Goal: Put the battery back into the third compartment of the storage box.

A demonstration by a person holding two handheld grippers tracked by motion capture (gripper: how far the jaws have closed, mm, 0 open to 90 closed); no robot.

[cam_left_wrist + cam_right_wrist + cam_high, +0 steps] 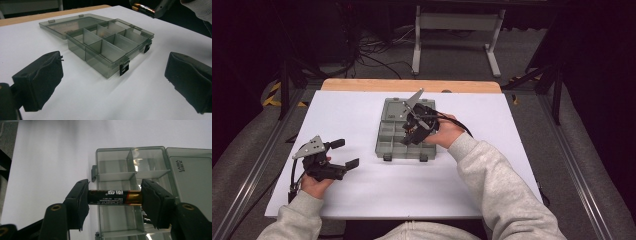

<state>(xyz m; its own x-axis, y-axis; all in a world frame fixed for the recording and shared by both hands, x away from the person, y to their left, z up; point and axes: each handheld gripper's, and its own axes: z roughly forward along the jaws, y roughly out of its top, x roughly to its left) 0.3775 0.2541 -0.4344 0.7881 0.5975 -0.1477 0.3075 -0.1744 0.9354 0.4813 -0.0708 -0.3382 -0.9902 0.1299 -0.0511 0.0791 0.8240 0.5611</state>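
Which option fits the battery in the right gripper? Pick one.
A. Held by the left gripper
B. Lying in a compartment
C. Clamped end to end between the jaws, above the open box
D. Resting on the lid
C: the right gripper clamps the battery by its ends over the organiser box.

A lab: metal rails (259, 155), floor cables (372, 55), white-topped table (342, 115).

From the high view you look forward and down on the whole table (362, 200). Your left gripper view sits low near the table, facing the organizer box (110, 47) from its side. Your right gripper view looks down close on this box (150, 162).
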